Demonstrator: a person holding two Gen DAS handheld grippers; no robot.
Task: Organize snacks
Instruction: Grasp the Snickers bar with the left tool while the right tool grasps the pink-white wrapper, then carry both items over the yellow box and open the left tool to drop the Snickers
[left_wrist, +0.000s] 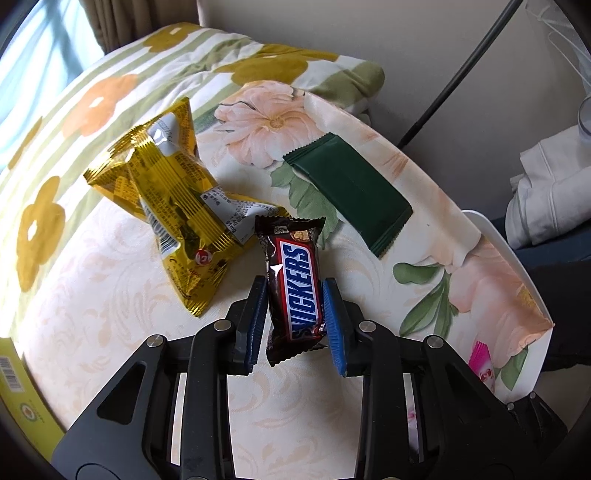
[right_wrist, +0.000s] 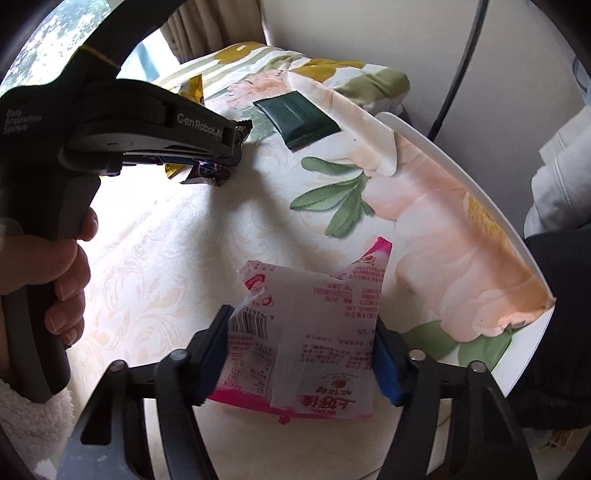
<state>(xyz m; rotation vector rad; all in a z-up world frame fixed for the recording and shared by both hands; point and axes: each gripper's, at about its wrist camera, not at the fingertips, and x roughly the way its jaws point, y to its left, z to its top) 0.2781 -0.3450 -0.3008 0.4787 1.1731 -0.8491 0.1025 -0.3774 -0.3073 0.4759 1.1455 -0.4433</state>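
4 snacks show on the flowered cloth (left_wrist: 122, 332), none visibly sorted yet. From left: gold packet (left_wrist: 177, 206) lies loose; left gripper (left_wrist: 295, 317) clamps the Snickers bar (left_wrist: 295, 291); green packet (left_wrist: 351, 192) lies untouched; right gripper (right_wrist: 301, 343) pinches the pink packet (right_wrist: 306, 332).

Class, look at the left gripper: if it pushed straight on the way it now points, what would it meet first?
The left gripper, shut on the Snickers bar, points steeply down, so the bar would probably press into the floral tablecloth first; depth is unclear.

Both wrist views look steeply down, close, sharing the green packet (left_wrist: 349, 190).
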